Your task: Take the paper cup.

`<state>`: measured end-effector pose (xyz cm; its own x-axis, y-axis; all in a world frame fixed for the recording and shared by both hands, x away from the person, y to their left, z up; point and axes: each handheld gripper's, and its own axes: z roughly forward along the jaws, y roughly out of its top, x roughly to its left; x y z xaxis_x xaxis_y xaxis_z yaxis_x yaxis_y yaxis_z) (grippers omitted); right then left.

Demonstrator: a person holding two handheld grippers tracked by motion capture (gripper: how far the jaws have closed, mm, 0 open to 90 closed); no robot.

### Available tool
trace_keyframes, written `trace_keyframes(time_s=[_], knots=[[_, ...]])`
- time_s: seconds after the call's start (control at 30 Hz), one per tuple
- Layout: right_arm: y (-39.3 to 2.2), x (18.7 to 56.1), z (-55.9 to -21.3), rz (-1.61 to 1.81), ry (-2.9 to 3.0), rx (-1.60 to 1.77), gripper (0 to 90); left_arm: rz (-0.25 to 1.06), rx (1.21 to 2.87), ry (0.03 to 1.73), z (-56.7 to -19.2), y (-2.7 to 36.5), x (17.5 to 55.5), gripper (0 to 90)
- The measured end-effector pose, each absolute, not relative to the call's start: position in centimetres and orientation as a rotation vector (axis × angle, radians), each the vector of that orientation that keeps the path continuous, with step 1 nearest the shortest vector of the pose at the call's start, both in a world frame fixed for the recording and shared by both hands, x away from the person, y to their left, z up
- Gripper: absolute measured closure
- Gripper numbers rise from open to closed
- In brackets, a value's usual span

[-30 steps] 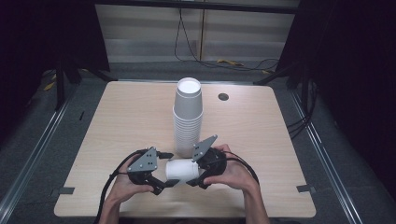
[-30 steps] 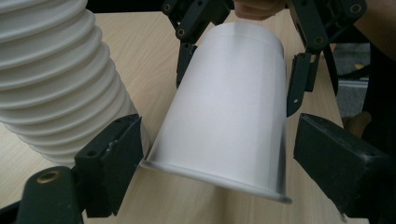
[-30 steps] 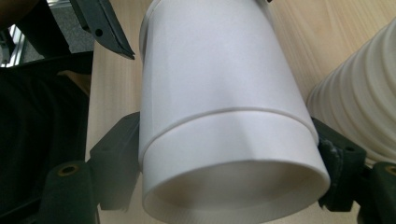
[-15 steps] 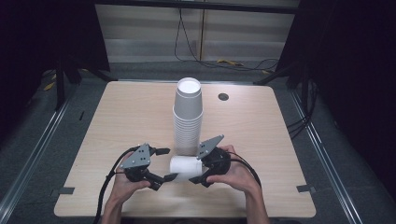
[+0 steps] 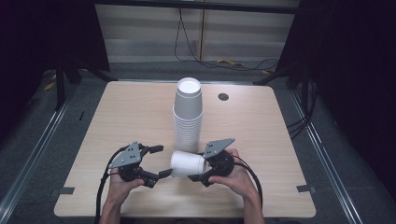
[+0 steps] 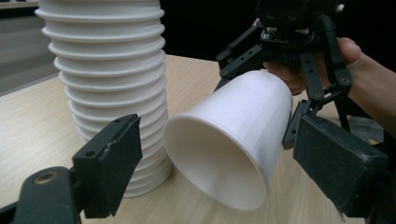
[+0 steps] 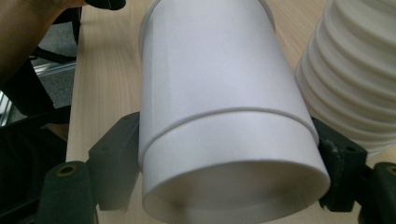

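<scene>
Here the right gripper (image 5: 198,173) clamps a paper cup (image 5: 187,163) beside the cup stack (image 5: 187,112); left gripper (image 5: 156,161) fingers gape.

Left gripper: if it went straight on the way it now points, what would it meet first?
Most likely the open mouth of the white paper cup, held sideways by the right gripper. The left gripper points at its rim with jaws apart; the cup stack stands off to one side.
</scene>
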<state>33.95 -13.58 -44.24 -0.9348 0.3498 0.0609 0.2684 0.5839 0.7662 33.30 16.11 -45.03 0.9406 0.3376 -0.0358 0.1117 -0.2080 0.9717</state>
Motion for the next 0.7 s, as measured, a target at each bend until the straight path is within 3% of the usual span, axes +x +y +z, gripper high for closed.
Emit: trace_keyframes(time_s=[0.7], knots=[[-15.7, 33.3, -46.4, 1.628, 2.521, 0.630, 22.3, 0.184, 1.680, 0.398, -45.9, 17.1, 32.5, 15.5]])
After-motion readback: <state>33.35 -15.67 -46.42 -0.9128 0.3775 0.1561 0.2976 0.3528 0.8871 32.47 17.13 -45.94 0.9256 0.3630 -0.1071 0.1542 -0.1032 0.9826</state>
